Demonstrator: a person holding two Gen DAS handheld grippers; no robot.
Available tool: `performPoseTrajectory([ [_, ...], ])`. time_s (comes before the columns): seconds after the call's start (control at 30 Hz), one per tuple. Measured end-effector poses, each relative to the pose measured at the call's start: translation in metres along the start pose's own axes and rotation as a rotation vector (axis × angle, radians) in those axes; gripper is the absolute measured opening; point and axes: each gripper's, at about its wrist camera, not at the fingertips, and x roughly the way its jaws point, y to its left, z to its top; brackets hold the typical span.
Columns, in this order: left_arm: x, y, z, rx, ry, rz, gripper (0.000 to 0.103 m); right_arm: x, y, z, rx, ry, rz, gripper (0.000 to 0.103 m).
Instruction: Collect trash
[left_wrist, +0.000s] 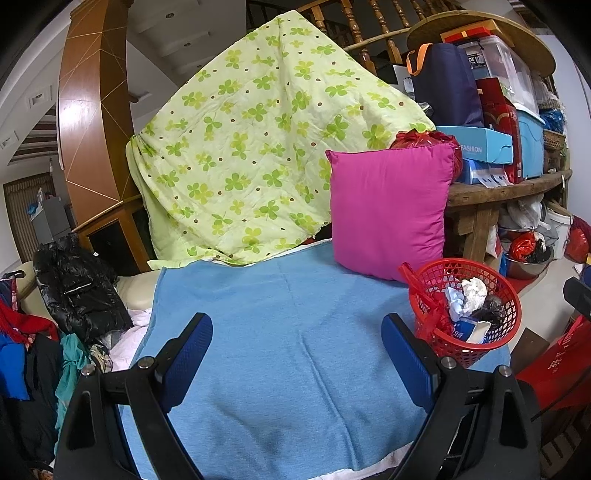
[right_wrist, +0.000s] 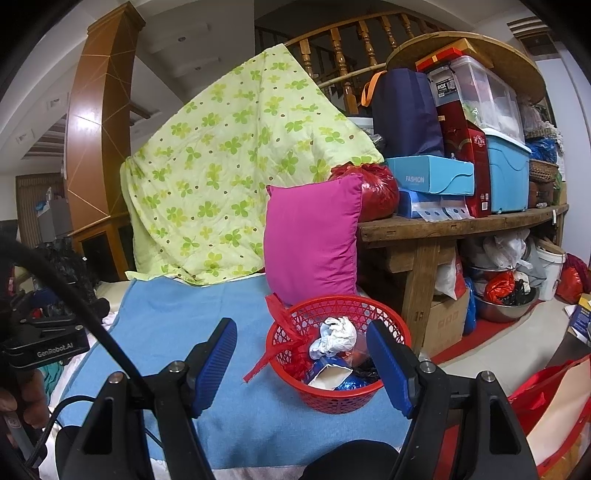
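Note:
A red plastic mesh basket (left_wrist: 495, 349) (right_wrist: 291, 334) stands on a blue towel (left_wrist: 280, 332) (right_wrist: 173, 325), filled with trash: crumpled white paper (left_wrist: 472, 293) (right_wrist: 336, 334), a blue-and-white carton (right_wrist: 328, 376) and dark wrappers. A red plastic strip hangs over its left rim. My left gripper (left_wrist: 297, 354) is open over bare towel, with the basket just beyond its right finger. Open as well, my right gripper (right_wrist: 301, 356) hovers with the basket's near left part between its fingers, which do not touch it.
A pink cushion (left_wrist: 391, 210) (right_wrist: 314, 236) leans behind the basket, against a green clover-print quilt (left_wrist: 251, 147). A wooden table (right_wrist: 461, 225) stacked with boxes stands to the right, bags and bowls beneath it. Clothes and a black jacket (left_wrist: 77, 288) lie at the left.

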Motion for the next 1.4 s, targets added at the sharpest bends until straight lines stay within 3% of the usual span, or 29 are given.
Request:
performPoseTrajectory([
  [1.4,-0.0005,-0.0004,-0.0014,0.007,0.002,-0.002,0.093,0.0023,0.0031,-0.0001,-0.006,0.013,0.002,0.077],
])
